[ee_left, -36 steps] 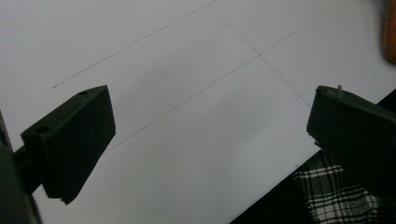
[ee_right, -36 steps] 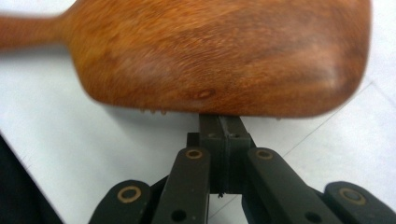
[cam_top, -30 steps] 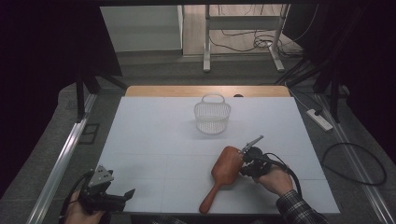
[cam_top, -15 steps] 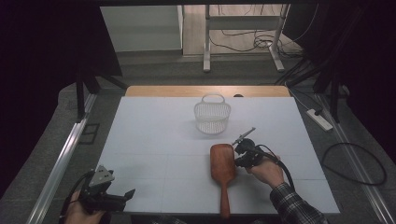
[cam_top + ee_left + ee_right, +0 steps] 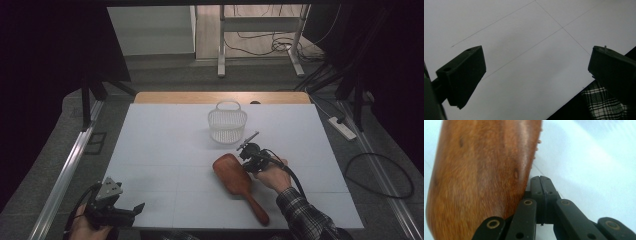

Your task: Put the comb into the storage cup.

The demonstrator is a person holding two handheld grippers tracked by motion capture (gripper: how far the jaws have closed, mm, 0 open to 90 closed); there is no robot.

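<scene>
In the high view, a wooden hairbrush (image 5: 240,184) lies flat on the white counter (image 5: 165,145), right of centre in the lower half of the frame. Its paddle head points to the upper left and its handle runs toward the lower right edge. The right hand-held gripper (image 5: 249,151) sits at the head's upper right edge, touching it or just beside it, held low by the person's hand (image 5: 272,175). That placement looks suited to nudging or turning the brush rather than lifting it. A white basket (image 5: 227,122) stands upright beyond it, near the centre, apart from the brush. The left hand-held gripper (image 5: 117,212) rests at the lower left corner of the frame, well apart from everything, apparently idle.

In the left gripper view, the two black jaws stand wide apart at the frame's left and right, with bare counter between them and a plaid sleeve (image 5: 607,103) at the lower right.

In the right gripper view, the jaws are pressed together at lower centre with nothing between them. Their left side lies against the brush's wooden back, which fills the left of the frame, bristles facing down.
</scene>
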